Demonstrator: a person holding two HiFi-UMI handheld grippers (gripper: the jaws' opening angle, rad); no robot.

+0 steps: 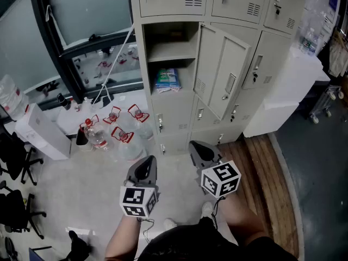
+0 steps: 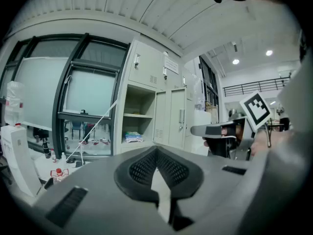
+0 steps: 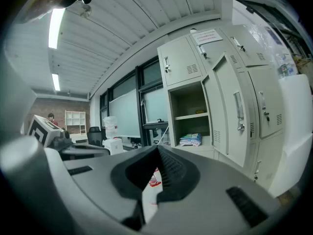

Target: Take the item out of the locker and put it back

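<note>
The locker [image 1: 142, 64] stands in front of me with one compartment's door [image 1: 223, 72] swung open to the right. Under its inner shelf lies a blue and green soft pack [image 1: 167, 79], also seen as the pack [image 2: 133, 137] in the left gripper view and the pack [image 3: 190, 139] in the right gripper view. My left gripper [image 1: 149, 161] and right gripper [image 1: 194, 145] are held side by side well short of the locker, both pointing at it. The left gripper [image 2: 156, 150] has its jaws together with nothing in them. The right gripper [image 3: 157, 148] looks the same, tips meeting and empty.
Several large water bottles with red handles [image 1: 117, 126] stand on the floor left of the locker, beside a white box [image 1: 41, 132]. Black office chairs [image 1: 16, 156] are at the far left. White panels [image 1: 283, 91] lean right of the locker, over a wooden floor strip [image 1: 261, 162].
</note>
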